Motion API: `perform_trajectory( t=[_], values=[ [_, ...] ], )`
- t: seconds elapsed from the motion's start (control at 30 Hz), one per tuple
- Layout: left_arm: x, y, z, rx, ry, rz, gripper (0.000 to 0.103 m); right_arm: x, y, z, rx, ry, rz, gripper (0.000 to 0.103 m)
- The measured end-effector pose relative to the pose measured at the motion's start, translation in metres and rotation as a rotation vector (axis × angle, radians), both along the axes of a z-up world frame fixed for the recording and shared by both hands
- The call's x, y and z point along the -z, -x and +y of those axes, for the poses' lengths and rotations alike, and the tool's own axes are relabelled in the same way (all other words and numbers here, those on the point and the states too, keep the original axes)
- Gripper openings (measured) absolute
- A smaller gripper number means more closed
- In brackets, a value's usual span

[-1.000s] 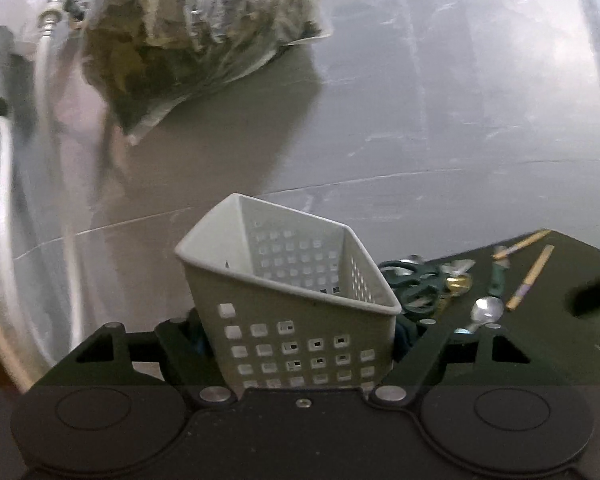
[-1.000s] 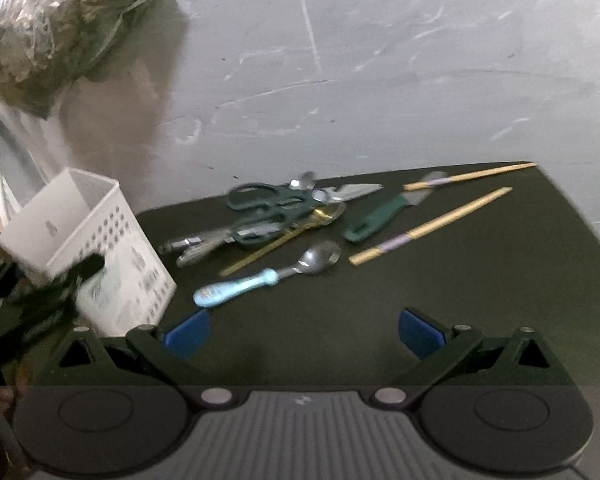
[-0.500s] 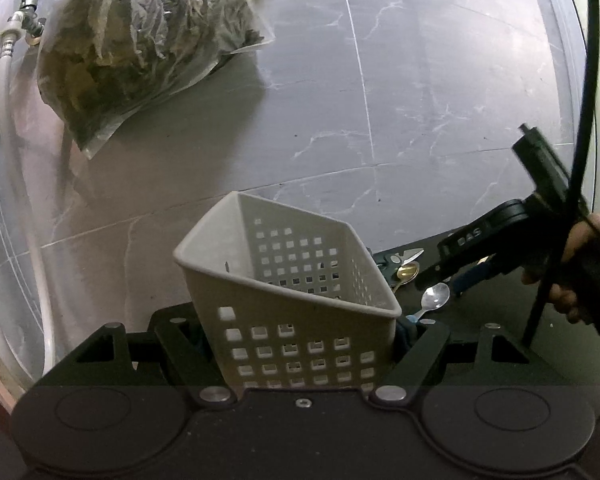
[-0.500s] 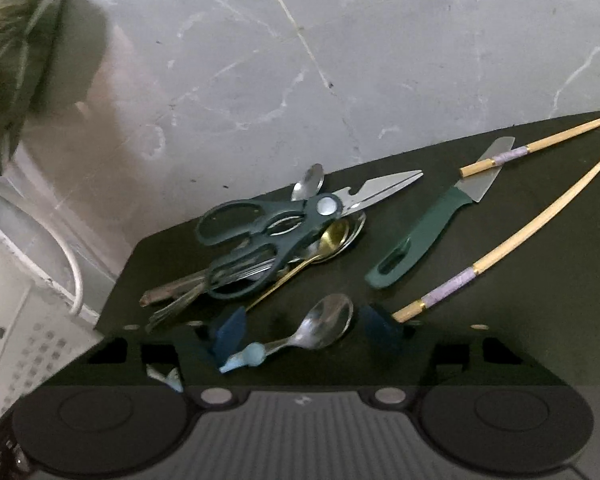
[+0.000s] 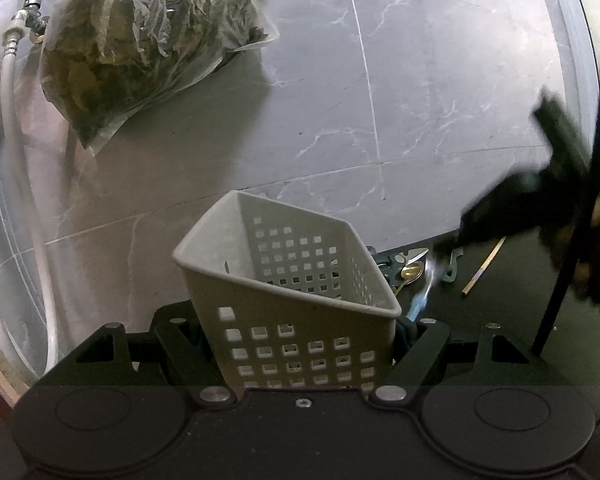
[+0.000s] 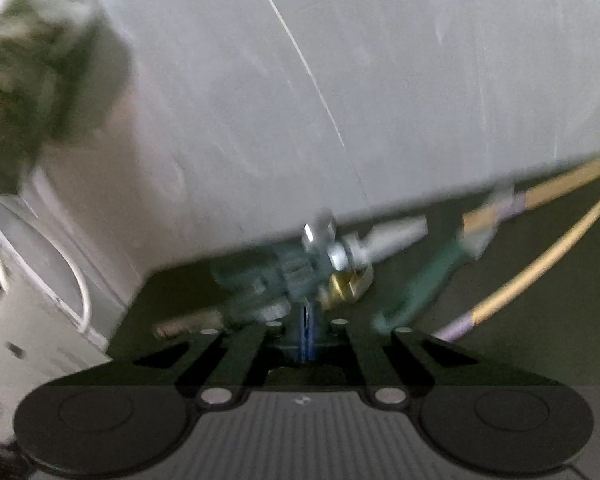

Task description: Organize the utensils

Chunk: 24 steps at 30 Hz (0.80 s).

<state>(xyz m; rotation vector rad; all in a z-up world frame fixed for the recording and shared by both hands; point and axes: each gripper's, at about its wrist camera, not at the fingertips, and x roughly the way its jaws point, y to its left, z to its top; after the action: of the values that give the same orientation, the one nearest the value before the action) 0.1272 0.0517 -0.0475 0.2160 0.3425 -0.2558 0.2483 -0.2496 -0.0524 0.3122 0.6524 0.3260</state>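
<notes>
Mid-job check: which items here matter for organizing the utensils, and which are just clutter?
Job items:
white perforated plastic basket
blue-handled metal spoon
green-handled scissors
green-handled knife
two wooden chopsticks with purple bands
gold spoon

Lying about:
clear plastic bag of dried leaves
white hose

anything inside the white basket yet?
The visible part of the basket holds nothing: bare perforated walls only. Its bottom is hidden behind the near wall, so something lying low there cannot be ruled out.
</notes>
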Motion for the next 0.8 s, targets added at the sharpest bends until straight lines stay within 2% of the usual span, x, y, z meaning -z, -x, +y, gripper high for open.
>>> perform_trajectory(
  t=[0.07,0.13,0.23,0.33,0.4,0.5,0.67,0.73,0.77,0.8],
  values=[
    [0.001,0.000,0.002,0.009,0.003,-0.003,0.079,-0.037,0.016,0.004,0.004,0.028,-0.100,0.002],
    [0.001,0.000,0.002,0.017,0.003,-0.005,0.079,-0.073,0.029,0.010,-0.008,0.010,-0.189,0.002],
    [0.002,-0.001,0.002,0.034,0.007,-0.004,0.079,-0.126,0.052,0.030,-0.080,0.036,-0.360,0.003],
    [0.002,-0.003,0.001,0.045,0.008,-0.004,0.079,-0.151,0.068,0.061,-0.195,0.109,-0.490,0.002],
    [0.001,-0.004,0.000,0.046,0.010,-0.005,0.079,-0.154,0.073,0.076,-0.252,0.145,-0.537,0.002],
    [0.001,-0.005,0.001,0.047,0.009,-0.004,0.079,-0.149,0.083,0.109,-0.352,0.264,-0.586,0.002],
    [0.001,-0.006,0.001,0.045,0.010,-0.004,0.079,-0.115,0.086,0.137,-0.503,0.383,-0.525,0.003],
    [0.002,-0.005,0.001,0.045,0.011,-0.005,0.079,-0.105,0.085,0.140,-0.534,0.384,-0.488,0.017],
    [0.002,-0.006,0.001,0.044,0.012,-0.005,0.079,-0.102,0.084,0.136,-0.532,0.358,-0.474,0.033],
    [0.002,-0.005,0.001,0.045,0.013,-0.005,0.079,-0.102,0.083,0.130,-0.525,0.323,-0.463,0.045]
  ],
)
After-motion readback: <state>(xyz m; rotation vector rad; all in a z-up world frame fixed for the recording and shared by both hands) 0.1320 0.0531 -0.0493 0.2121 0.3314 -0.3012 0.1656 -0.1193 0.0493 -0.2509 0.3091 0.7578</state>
